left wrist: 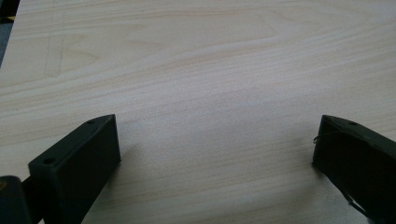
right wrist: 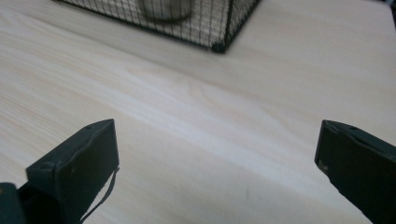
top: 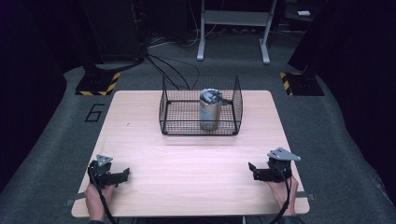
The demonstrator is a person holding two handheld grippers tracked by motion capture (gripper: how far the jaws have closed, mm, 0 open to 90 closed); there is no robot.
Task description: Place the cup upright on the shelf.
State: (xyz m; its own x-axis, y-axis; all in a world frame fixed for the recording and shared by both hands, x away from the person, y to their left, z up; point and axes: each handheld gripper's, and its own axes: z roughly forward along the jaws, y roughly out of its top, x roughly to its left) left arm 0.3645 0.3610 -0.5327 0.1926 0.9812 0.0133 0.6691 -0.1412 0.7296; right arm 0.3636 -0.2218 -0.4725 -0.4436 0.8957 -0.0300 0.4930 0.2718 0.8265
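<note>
A black wire basket [top: 170, 112] stands at the far middle of the wooden table [top: 196, 158]. Inside it a silver metal can [top: 209, 109] stands upright. My left gripper [top: 122, 176] rests near the front left corner, open, with bare wood between its jaws [left wrist: 215, 140]. My right gripper [top: 253, 170] rests near the front right corner, also open and holding nothing [right wrist: 217, 140]. In the right gripper view the basket's near corner [right wrist: 219, 45] and the can's base [right wrist: 163, 11] show at the top, well ahead of the jaws.
Grey carpet surrounds the table. Black stands with yellow-black striped bases [top: 98, 83] sit beyond the far corners, and a white frame [top: 233, 28] stands behind. Cables [top: 163, 65] run across the floor toward the basket's back.
</note>
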